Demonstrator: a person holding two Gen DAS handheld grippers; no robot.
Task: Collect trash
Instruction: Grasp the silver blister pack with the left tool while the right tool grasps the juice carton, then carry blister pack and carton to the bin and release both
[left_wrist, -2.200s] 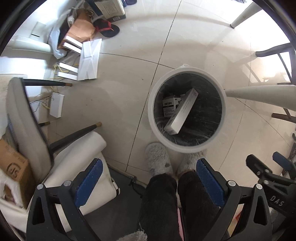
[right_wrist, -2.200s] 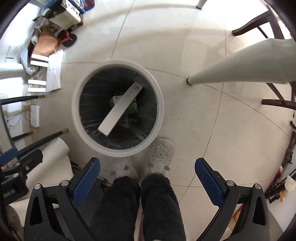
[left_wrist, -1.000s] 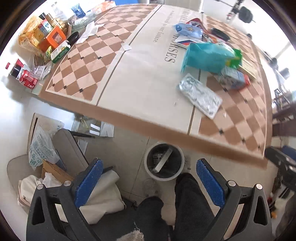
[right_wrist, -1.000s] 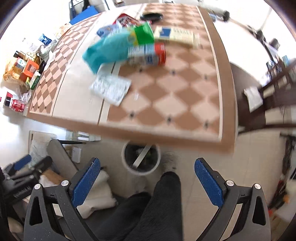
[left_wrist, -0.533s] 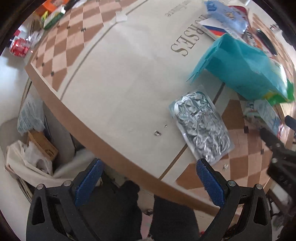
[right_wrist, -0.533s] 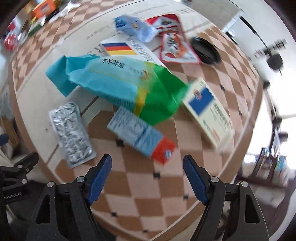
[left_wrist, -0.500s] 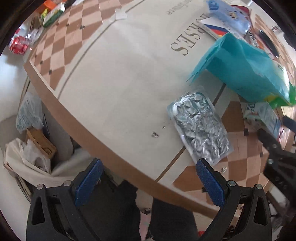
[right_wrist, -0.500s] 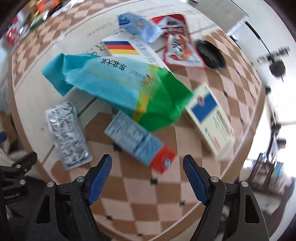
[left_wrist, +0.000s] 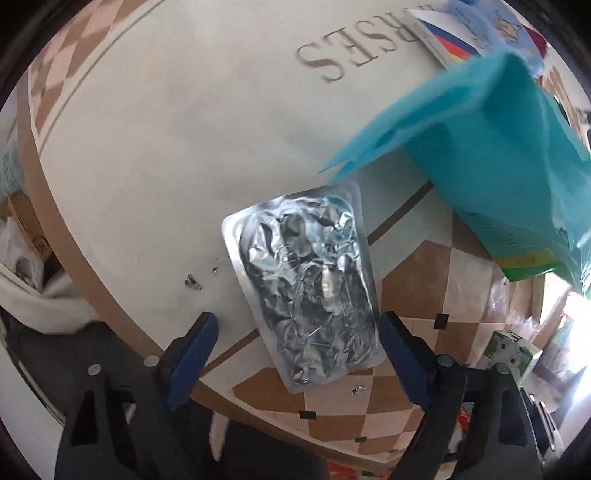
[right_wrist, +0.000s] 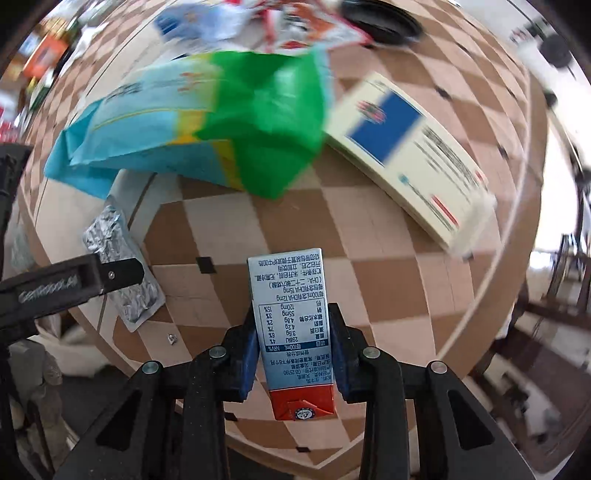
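Right wrist view: the right gripper (right_wrist: 294, 350) is closing on a small blue-and-red drink carton (right_wrist: 295, 332), pads squeezing its long sides; probably light and crushable. Left gripper (left_wrist: 295, 358) is straddling a crinkly silver foil blister pack (left_wrist: 306, 288), jaws narrowing, not touching.

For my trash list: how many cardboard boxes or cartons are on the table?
2 seen clearly: the milk carton between the right gripper pads, and the cream box beyond it, right of the green bag. Others may be hidden.

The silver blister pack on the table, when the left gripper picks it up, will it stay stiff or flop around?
The blister pack will probably flex: its foil face is heavily crumpled, suggesting thin, emptied sheet. It likely weighs little. Lying flat on the table, it may slide or be hard to pinch, since the left gripper straddles it with pads not yet pressing on it.
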